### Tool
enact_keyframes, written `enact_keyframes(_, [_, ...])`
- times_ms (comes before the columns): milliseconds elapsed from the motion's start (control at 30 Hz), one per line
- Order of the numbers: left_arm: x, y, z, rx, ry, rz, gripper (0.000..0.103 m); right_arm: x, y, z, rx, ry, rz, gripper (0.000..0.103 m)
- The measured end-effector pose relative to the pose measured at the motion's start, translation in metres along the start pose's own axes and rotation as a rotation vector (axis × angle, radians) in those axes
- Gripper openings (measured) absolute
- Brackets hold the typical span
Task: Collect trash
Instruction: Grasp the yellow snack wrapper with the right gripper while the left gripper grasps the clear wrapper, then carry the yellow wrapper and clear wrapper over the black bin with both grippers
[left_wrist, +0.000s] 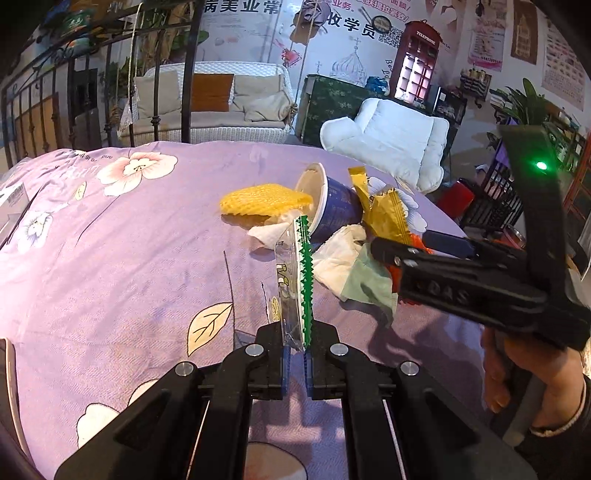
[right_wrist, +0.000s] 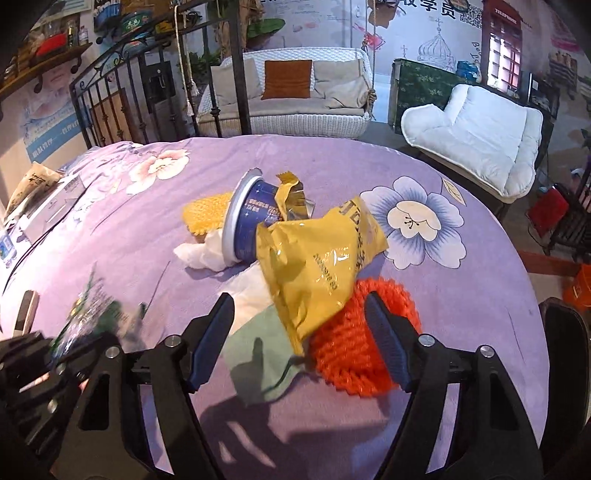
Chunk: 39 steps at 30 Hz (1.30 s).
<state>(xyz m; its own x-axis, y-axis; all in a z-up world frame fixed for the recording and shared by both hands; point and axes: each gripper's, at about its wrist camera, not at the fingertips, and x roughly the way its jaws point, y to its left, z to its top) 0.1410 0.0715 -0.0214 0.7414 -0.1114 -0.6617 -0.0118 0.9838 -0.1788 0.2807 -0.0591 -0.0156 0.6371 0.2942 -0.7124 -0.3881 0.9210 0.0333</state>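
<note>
My left gripper (left_wrist: 295, 356) is shut on a clear wrapper with a green serrated edge (left_wrist: 297, 280) and holds it upright above the purple bedspread (left_wrist: 110, 258). My right gripper (right_wrist: 299, 336) is open, its jaws standing either side of a yellow snack bag (right_wrist: 317, 266), a pale green napkin (right_wrist: 255, 350) and an orange foam net (right_wrist: 354, 354). Behind lie a tipped blue cup (right_wrist: 255, 221), a yellow foam net (right_wrist: 205, 214), white tissue (right_wrist: 201, 254) and a gold wrapper (right_wrist: 291, 199). The right gripper also shows in the left wrist view (left_wrist: 399, 254).
The trash pile sits mid-bed on the floral bedspread. A metal bed frame (right_wrist: 110, 92) rises at the far left. A white cushioned chair (right_wrist: 476, 136) and wicker swing sofa (right_wrist: 291, 96) stand beyond the bed. Packets and boxes (right_wrist: 40, 206) lie at the bed's left edge.
</note>
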Motion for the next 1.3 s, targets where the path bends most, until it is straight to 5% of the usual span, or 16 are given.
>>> enact_keyframes(133, [0.001, 0.005, -0.004, -0.009, 0.008, -0.005, 0.007, 0.011, -0.004, 0.006, 0.006, -0.001, -0.044, 0.062])
enact_keyframes(300, [0.003, 0.006, -0.007, -0.015, 0.019, -0.013, 0.007, 0.015, -0.006, 0.006, -0.008, -0.014, -0.072, 0.032])
enact_keyframes(333, [0.002, 0.005, -0.008, -0.013, 0.020, -0.012, 0.007, 0.014, -0.006, 0.006, -0.016, -0.025, -0.084, 0.017])
enact_keyframes(367, [0.002, 0.005, -0.008, -0.012, 0.021, -0.013, 0.007, 0.013, -0.007, 0.005, -0.019, -0.030, -0.089, 0.012])
enact_keyframes(800, [-0.002, -0.012, -0.006, 0.024, 0.009, -0.048, 0.007, -0.038, -0.057, 0.004, 0.109, -0.132, -0.069, 0.011])
enact_keyframes(1300, [0.000, -0.083, -0.001, 0.165, 0.005, -0.192, 0.007, -0.111, -0.130, -0.052, 0.300, -0.175, -0.041, 0.011])
